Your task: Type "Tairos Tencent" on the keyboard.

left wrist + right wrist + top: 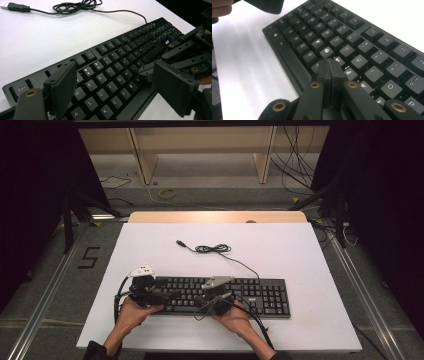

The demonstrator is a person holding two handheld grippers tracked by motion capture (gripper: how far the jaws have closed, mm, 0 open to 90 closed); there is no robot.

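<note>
On the white table, the black keyboard lies near the front edge, the left gripper hovering jaws apart over its left-hand keys and the right gripper pressed together over its middle keys.

The white table top rests on a wooden board whose light strip shows along the far edge. On the grey floor beyond it stand pale wooden shelf frames, with a small yellow ring of cable before them and loose dark cables trailing at the right. To the left of the table a black figure 5 is marked on the floor beside a metal rail, and black stand legs rise near the far left corner.
</note>
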